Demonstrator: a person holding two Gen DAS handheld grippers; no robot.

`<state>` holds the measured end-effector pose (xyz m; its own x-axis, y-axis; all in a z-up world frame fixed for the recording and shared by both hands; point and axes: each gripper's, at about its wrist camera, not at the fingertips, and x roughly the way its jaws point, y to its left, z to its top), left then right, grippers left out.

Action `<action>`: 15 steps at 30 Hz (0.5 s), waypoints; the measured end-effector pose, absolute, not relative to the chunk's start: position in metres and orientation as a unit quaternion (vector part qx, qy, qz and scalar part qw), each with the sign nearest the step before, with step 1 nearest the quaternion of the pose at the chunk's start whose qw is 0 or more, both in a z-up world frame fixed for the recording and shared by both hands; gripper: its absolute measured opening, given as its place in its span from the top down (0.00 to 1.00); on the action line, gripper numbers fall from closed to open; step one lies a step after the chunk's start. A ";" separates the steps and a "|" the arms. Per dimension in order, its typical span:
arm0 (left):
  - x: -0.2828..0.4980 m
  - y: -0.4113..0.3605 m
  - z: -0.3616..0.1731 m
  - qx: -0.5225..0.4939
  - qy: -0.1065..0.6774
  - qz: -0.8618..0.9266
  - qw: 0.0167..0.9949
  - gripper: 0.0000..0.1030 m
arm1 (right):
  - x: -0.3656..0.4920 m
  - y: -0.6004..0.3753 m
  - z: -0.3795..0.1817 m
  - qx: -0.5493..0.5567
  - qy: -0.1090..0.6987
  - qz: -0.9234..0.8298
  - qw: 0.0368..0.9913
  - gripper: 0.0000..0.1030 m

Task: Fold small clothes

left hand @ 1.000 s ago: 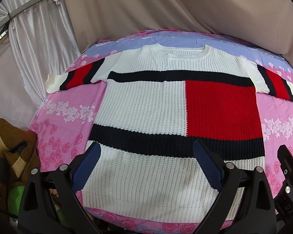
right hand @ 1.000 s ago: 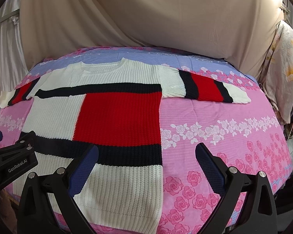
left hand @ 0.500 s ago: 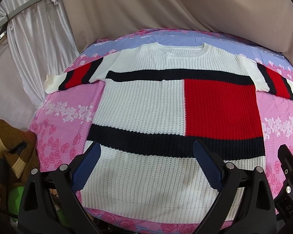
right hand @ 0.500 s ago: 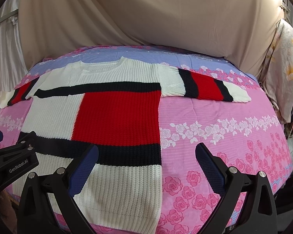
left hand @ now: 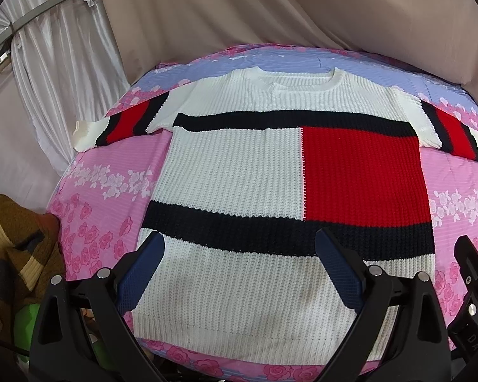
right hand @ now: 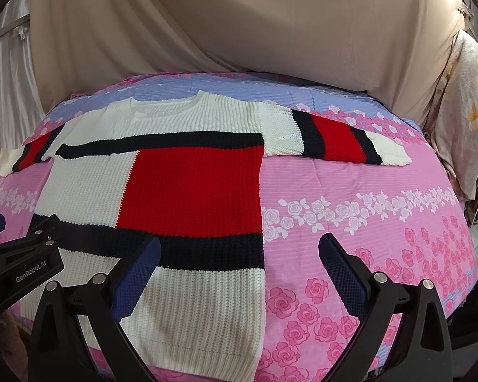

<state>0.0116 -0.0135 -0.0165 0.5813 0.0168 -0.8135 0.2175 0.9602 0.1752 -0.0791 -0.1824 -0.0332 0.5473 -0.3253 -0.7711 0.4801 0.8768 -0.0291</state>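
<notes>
A chunky knit sweater (left hand: 239, 172) lies flat, front up, on the pink floral bedsheet (right hand: 350, 191) — white with 2 black bands, a red block, and striped sleeves spread sideways. The left gripper (left hand: 239, 270) and right gripper (right hand: 239, 270) hover above its hem — both spread wide, empty.

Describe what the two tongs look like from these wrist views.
Both the left tongs and right tongs are matte black plastic frames with silver bolts and dark blue textured finger pads. In the right wrist view, the left tongs' side carries white "GenRobot.AI" lettering.
</notes>
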 end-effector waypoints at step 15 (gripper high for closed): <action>0.014 -0.019 -0.023 0.137 0.462 -0.059 0.874 0.10 | -0.082 -0.192 -0.045 0.109 0.429 -0.224 0.868 0.05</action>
<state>0.0135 -0.0195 -0.0226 0.5664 0.0224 -0.8238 0.2302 0.9555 0.1843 -0.0816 -0.1922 -0.0447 0.5307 -0.2958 -0.7943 0.4830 0.8756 -0.0034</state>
